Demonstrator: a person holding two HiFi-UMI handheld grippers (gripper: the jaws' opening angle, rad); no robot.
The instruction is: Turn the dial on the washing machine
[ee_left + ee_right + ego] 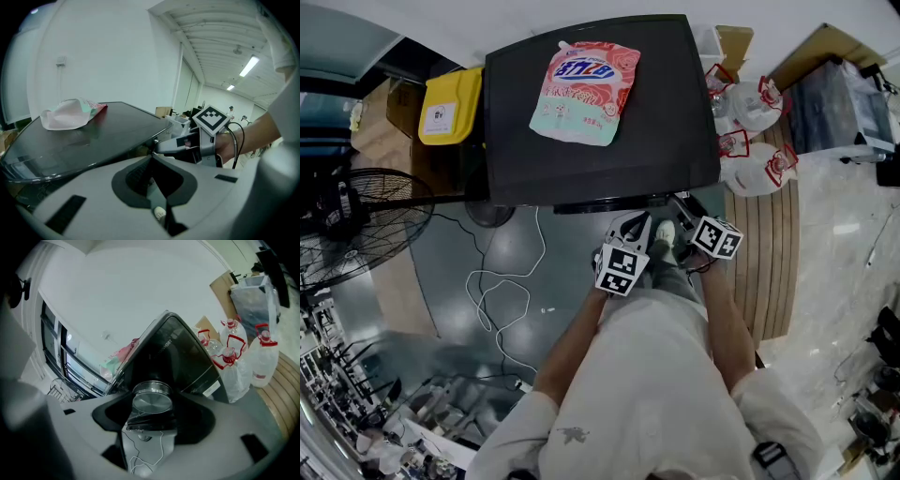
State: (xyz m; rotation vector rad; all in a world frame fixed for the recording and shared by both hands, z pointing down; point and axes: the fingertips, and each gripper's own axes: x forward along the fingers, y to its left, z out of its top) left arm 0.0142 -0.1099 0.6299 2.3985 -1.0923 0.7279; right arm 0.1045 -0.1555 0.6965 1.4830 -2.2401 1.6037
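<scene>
The washing machine (600,122) is a black box with a glossy lid, seen from above in the head view. A pink and green detergent bag (584,89) lies on the lid. My right gripper (680,208) reaches under the lid's front edge at the right. In the right gripper view its jaws (152,398) are shut on the round silver dial (151,405), one pad on each side. My left gripper (630,228) hangs just left of it, in front of the machine. Its jaws (153,158) meet at the tips with nothing between them. It touches nothing.
A yellow bin (450,105) stands left of the machine. A floor fan (356,225) is farther left. Plastic jugs with red caps (759,141) sit on wooden slats (773,253) at the right. A white cable (502,291) loops on the grey floor in front.
</scene>
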